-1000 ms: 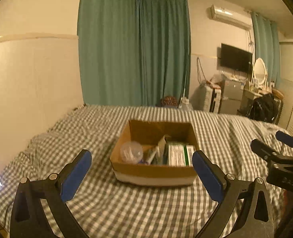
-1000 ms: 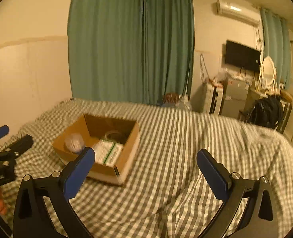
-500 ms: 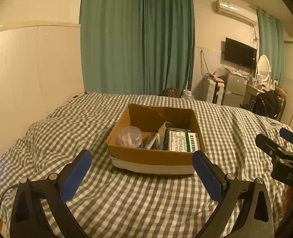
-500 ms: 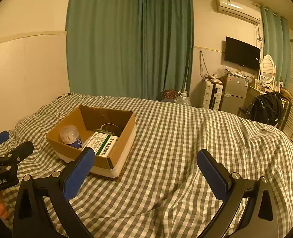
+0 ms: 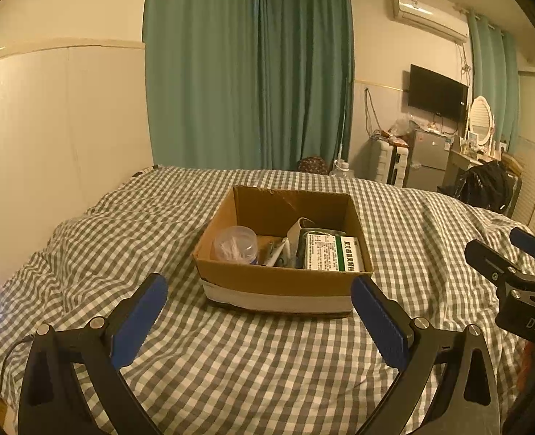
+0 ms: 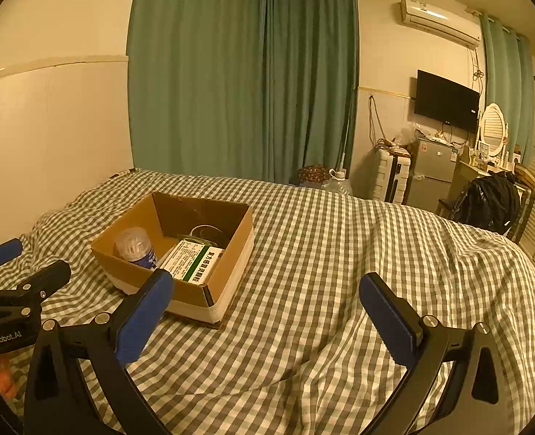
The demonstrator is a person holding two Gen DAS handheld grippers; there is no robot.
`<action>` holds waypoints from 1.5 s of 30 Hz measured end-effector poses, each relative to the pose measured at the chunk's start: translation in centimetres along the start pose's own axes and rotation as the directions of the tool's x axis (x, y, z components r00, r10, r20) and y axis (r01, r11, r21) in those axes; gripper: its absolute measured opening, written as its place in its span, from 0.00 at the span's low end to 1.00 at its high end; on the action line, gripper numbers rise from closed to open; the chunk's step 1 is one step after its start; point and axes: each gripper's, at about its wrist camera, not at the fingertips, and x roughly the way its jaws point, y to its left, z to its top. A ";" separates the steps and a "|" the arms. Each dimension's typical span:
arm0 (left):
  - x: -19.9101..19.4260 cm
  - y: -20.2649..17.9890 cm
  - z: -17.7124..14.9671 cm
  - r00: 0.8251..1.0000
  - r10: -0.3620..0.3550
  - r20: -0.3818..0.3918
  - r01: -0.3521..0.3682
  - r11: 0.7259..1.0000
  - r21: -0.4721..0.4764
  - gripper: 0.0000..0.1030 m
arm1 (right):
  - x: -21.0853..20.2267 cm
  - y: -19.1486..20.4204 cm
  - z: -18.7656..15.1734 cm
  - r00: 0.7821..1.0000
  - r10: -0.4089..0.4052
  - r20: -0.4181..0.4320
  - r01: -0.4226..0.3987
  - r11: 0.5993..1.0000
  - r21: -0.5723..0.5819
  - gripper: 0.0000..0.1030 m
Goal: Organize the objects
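An open cardboard box [image 5: 274,284] [image 6: 227,253] sits on a bed with a grey-and-white checked cover [image 5: 231,355] [image 6: 321,272]. Inside it are a clear round plastic jar [image 5: 235,244] [image 6: 134,244], a white-and-green medicine carton [image 5: 333,253] [image 6: 194,262] and some small items between them. My left gripper [image 5: 258,317] hangs open just in front of the box, nothing between its blue pads. My right gripper [image 6: 267,317] is open over the bare cover to the right of the box. Each gripper shows at the edge of the other's view.
A cream wall panel [image 5: 60,127] borders the bed on the left, green curtains [image 5: 249,72] hang behind it. Past the far right of the bed stand a suitcase, a small fridge [image 6: 430,170], a wall television [image 6: 447,99] and a chair with a black bag [image 6: 488,199].
Both grippers have tilted down and drawn slightly nearer, so the box's contents show more fully. Both stay open and nothing was picked up.
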 end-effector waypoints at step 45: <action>-0.4 -0.3 -0.4 1.000 0.030 -0.008 -0.030 0.999 0.016 1.00 | -0.1 0.4 -0.2 1.000 0.014 -0.013 -0.014 1.000 0.009 1.00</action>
